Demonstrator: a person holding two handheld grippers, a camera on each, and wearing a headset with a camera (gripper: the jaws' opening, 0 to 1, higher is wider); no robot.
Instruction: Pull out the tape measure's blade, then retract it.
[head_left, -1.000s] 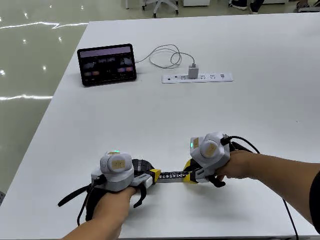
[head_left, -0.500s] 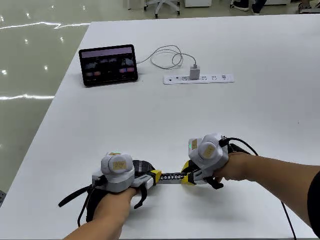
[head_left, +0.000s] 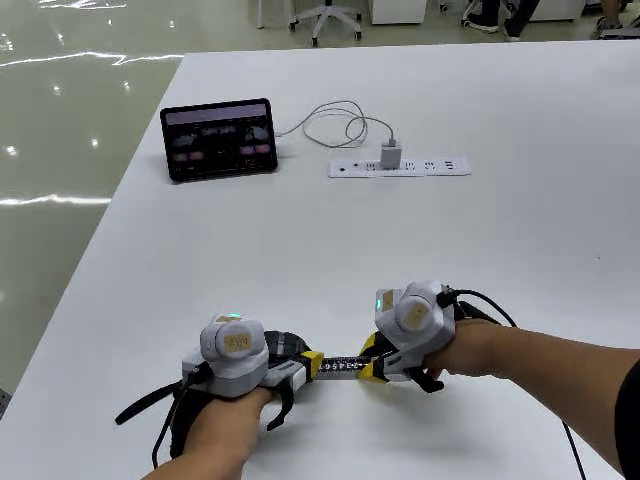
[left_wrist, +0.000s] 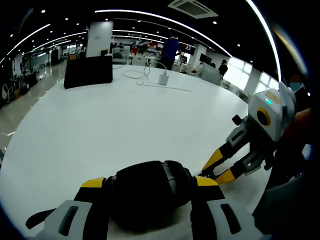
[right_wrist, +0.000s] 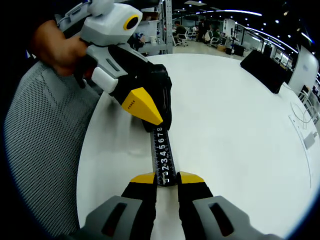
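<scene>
White tabletop (head_left: 420, 240) is carrying the work near its front edge. The left gripper (left_wrist: 150, 182) is clamping the black tape measure (left_wrist: 147, 200) by its case, while the right gripper (right_wrist: 165, 178) is pinching the tip of the blade (right_wrist: 160, 150). The grippers are sitting closer together than a second ago, with less blade showing between them.

Left white, yellow-tipped gripper (head_left: 308, 362) clamps the black tape-measure case (left_wrist: 150, 195); right gripper (head_left: 368, 364) (tips facing it) pinches the numbered blade (right_wrist: 161, 152).
</scene>
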